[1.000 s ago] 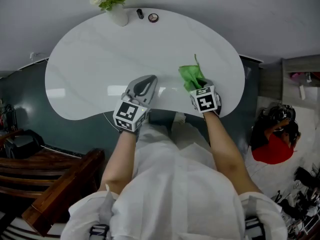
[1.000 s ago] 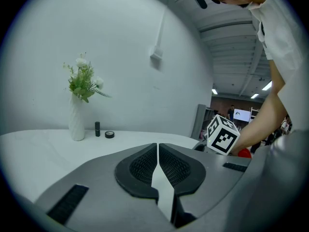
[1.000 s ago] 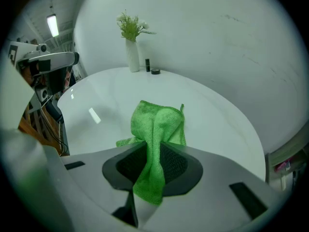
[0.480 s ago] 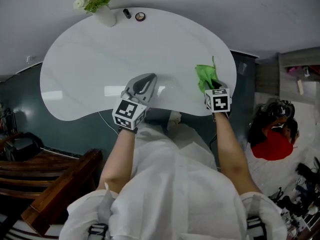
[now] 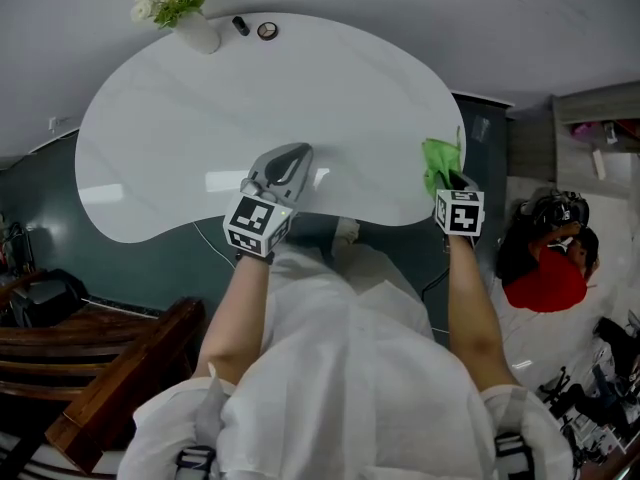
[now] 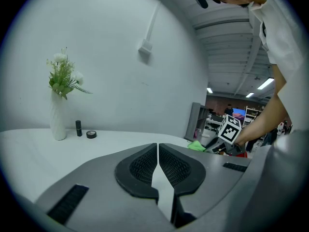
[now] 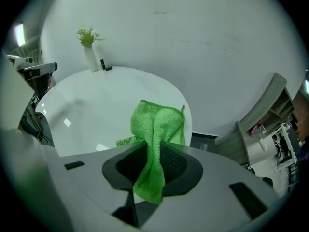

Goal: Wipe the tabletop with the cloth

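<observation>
The glossy white kidney-shaped tabletop (image 5: pixel 250 108) fills the upper head view. My right gripper (image 5: pixel 450 180) is shut on a green cloth (image 5: pixel 438 160) and presses it down at the table's right front edge. In the right gripper view the green cloth (image 7: pixel 154 139) is pinched between the pads and spreads forward onto the tabletop (image 7: pixel 96 110). My left gripper (image 5: pixel 283 163) is shut with nothing in it and hovers low over the table's front middle. In the left gripper view its jaws (image 6: pixel 158 167) meet, and the cloth (image 6: pixel 195 145) shows at the right.
At the table's far left corner stand a white vase with flowers (image 5: pixel 190 23), a small dark bottle (image 5: pixel 240 26) and a round tin (image 5: pixel 266 31). A dark wooden chair (image 5: pixel 110 368) is at my lower left. A person in red (image 5: pixel 545 268) sits at the right.
My right gripper has dragged the green cloth to the right along the table's front, reaching the right edge. The left gripper has kept about the same spot.
</observation>
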`<state>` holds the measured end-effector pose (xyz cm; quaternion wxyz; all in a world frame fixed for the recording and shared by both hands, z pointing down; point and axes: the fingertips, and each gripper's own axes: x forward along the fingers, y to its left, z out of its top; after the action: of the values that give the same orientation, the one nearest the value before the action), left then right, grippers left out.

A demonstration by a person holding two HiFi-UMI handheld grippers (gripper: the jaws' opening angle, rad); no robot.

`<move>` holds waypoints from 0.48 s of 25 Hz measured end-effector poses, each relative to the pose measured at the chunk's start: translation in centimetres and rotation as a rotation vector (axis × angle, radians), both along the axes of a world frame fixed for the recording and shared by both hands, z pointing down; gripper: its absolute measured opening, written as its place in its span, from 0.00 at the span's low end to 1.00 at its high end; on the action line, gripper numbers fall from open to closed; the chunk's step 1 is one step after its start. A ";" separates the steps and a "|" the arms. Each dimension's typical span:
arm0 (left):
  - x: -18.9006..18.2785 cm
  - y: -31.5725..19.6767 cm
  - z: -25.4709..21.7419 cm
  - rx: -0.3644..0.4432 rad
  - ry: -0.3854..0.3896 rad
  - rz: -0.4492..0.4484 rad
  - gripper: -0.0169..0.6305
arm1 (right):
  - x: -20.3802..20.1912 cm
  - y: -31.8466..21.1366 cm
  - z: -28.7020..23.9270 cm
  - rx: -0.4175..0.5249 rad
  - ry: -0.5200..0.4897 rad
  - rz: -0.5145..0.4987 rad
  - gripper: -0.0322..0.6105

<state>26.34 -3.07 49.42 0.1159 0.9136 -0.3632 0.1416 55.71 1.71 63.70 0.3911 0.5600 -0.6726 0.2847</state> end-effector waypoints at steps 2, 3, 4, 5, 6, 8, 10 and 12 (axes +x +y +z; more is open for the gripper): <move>0.1 0.1 0.2 -0.002 -0.003 0.001 0.05 | 0.5 0.8 0.1 -0.003 0.001 0.022 0.18; 0.1 0.1 0.2 -0.002 -0.005 0.002 0.05 | 0.6 1.2 0.1 -0.005 0.001 0.031 0.18; 0.1 0.2 0.3 -0.002 -0.006 0.004 0.05 | 0.6 1.6 0.1 -0.007 0.002 0.036 0.18; 0.0 0.3 0.3 -0.001 -0.008 0.006 0.05 | 0.5 2.1 0.2 -0.011 0.004 0.038 0.18; -0.1 0.4 0.4 -0.001 -0.009 0.006 0.05 | 0.3 2.5 0.2 -0.015 0.006 0.039 0.18; -0.5 0.5 0.4 0.000 -0.010 0.005 0.05 | -0.3 3.4 0.3 -0.023 0.001 0.044 0.18; -1.1 0.6 0.4 0.001 -0.012 -0.001 0.05 | -1.2 4.4 0.2 -0.034 -0.015 0.060 0.18; -1.9 0.8 0.3 0.000 -0.015 -0.010 0.05 | -2.5 5.4 0.1 -0.046 -0.036 0.069 0.18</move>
<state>24.46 -2.23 49.72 0.1141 0.9106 -0.3687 0.1479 53.21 7.14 63.80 0.3815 0.5684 -0.6533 0.3234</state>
